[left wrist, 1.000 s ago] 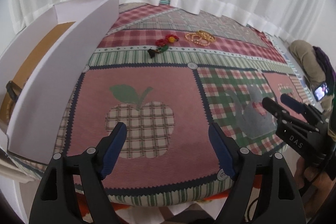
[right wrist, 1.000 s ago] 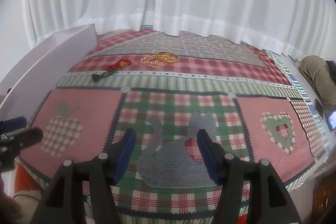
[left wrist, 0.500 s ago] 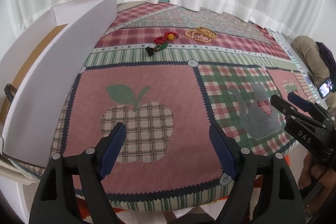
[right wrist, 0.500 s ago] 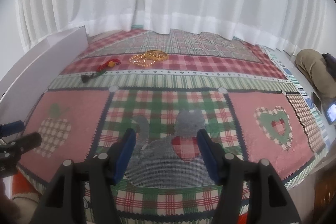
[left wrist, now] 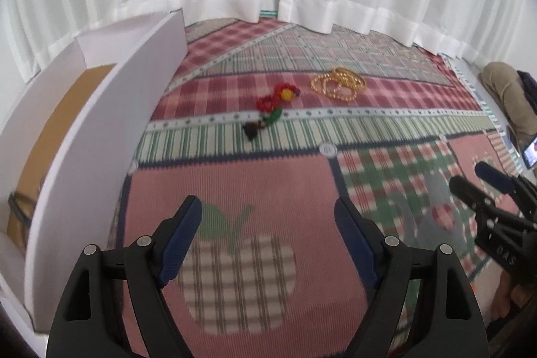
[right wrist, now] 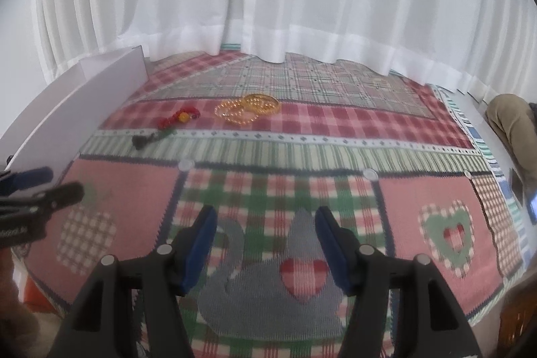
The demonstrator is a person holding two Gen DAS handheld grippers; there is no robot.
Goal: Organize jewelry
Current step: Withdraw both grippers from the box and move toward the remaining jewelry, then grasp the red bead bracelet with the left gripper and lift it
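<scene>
White curtains back a quilt-covered counter. Gold bead necklace and red bead strand lie near the far edge. White box along the left edge; contents indistinct. Left tool and right tool both released, empty.

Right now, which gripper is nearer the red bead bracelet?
Left. The left gripper sits almost straight in front of the red bead bracelet; the right gripper is farther off to its right.

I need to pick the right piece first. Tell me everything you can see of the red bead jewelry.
The red bead jewelry is a strand of glossy red beads with one yellow-orange bead, a green section and a dark tassel-like end. It lies loosely curled on the patchwork cloth, left of the gold bead strands, apart from them. Nothing grips it.
</scene>
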